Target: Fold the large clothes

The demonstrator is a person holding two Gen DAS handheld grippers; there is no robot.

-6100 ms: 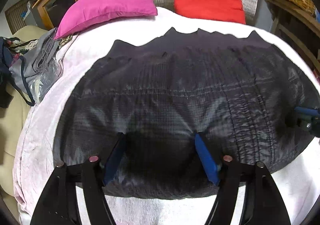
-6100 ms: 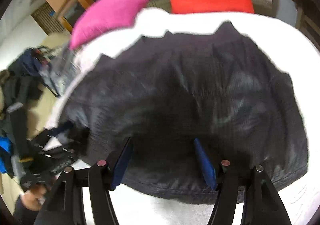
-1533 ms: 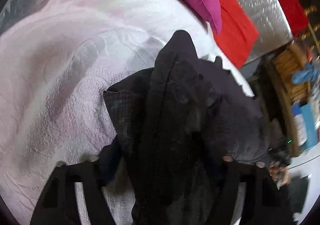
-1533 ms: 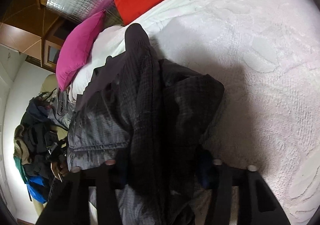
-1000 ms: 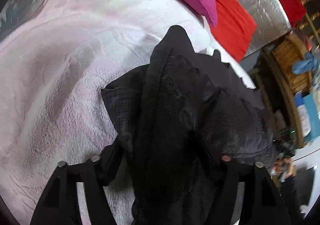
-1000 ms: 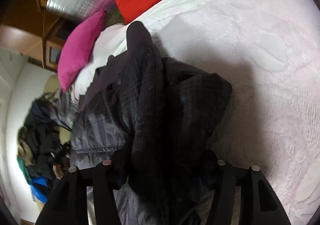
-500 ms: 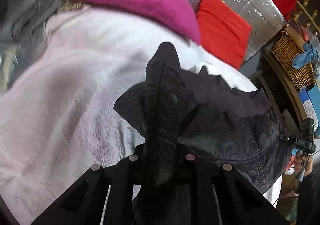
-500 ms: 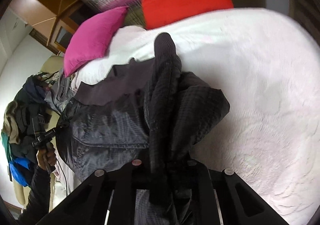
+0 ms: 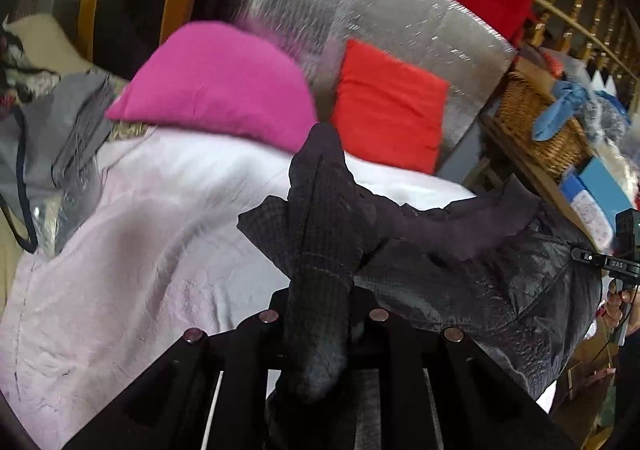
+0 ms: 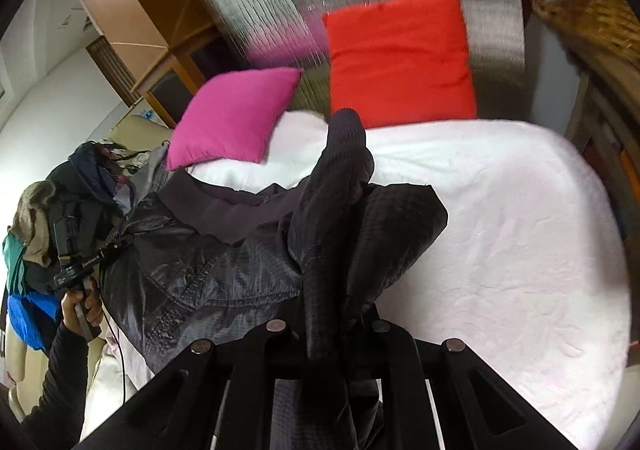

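A dark quilted jacket point(image 9: 500, 282) hangs stretched between my two grippers above the bed. In the left wrist view my left gripper point(image 9: 320, 314) is shut on a bunched fold at one side of the jacket, which rises as a ridge in front of the camera. In the right wrist view my right gripper point(image 10: 326, 324) is shut on a similar fold at the jacket's point(image 10: 208, 250) other side. The pads are hidden by the cloth. The ribbed hem band point(image 10: 224, 214) sags between the two grips.
The bed's pale cover point(image 9: 140, 250) lies below the jacket. A pink pillow point(image 9: 216, 86) and a red pillow point(image 9: 388, 106) lean on a silver headboard. A wicker basket point(image 9: 540, 122) stands at the right and a pile of clothes point(image 10: 40, 210) at the left. A hand point(image 10: 82, 306) holds the other device.
Both grippers have closed on the bunched fabric and risen, lifting the jacket off the bed. Both views have tilted up, so the pillows and headboard now fill the top.
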